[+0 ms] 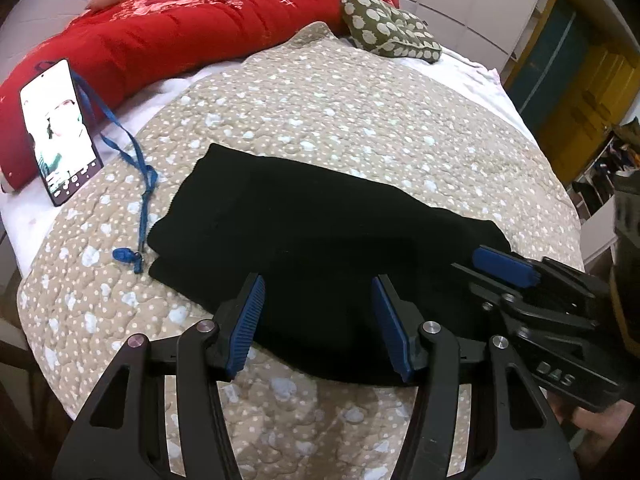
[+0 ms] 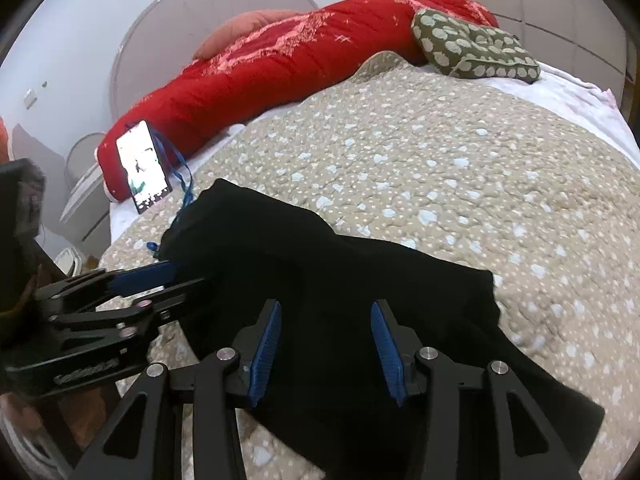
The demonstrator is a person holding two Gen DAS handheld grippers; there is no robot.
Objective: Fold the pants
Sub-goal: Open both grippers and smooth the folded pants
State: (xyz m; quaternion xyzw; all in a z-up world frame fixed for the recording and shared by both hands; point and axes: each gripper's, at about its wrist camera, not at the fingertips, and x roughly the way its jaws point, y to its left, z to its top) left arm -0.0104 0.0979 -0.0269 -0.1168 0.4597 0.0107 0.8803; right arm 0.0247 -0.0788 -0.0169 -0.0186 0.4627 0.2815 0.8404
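Two tools hang over a bed, each with its blue-padded jaws standing apart and nothing between them. The left tool (image 1: 318, 322) points down at the near edge of the black pants (image 1: 320, 236), which lie folded into a compact bundle on the beige spotted quilt (image 1: 360, 120). Its pads hover above the cloth without pressing on it. The right tool (image 2: 325, 346) is likewise spread above the pants, over the end of the bundle that trails off toward the lower right of its own view. Each tool shows in the other's camera: the right one comes in from the right side of the left wrist view, the left one from the left side of the right wrist view, both close to the pants.

Beyond the pants, a phone (image 1: 60, 132) with a lit screen leans against a red duvet (image 1: 192, 28) rolled along the far side of the bed. A blue lanyard (image 1: 136, 168) runs from the phone across the quilt and ends just beside the left edge of the pants. A green pillow with pale spots (image 1: 390, 28) lies at the far right end of the duvet.
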